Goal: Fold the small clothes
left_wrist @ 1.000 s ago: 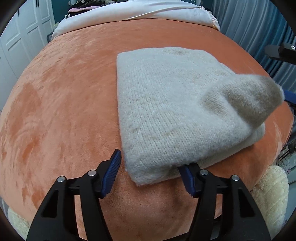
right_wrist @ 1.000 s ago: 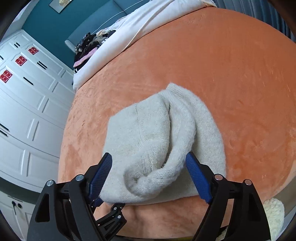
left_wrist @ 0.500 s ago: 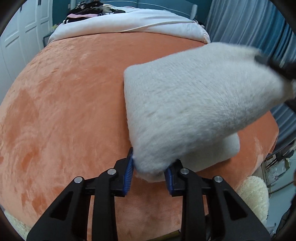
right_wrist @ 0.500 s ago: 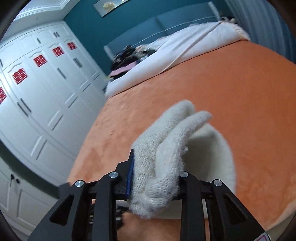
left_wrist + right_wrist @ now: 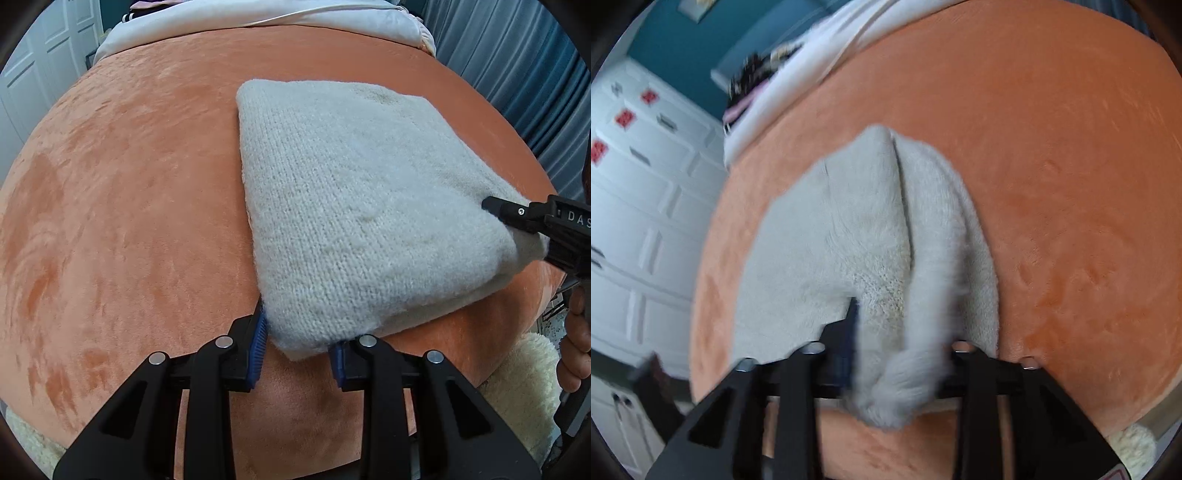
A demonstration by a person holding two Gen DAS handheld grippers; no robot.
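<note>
— Both corners came back down? Half a second ago the knit cloth (image 5: 362, 206) hung in the air.
— Yes, it now lies folded on the orange bed (image 5: 122, 192). Left hand-held gripper (image 5: 299, 347) still pinches the near corner; right hand-held gripper (image 5: 897, 362) still clamps its bunched end.
— So this fold looks laid; release seems next.

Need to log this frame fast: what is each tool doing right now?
Left tool: shut on the near corner of the folded cream knitted garment.
Right tool: shut on a bunched fold of the same garment.
</note>
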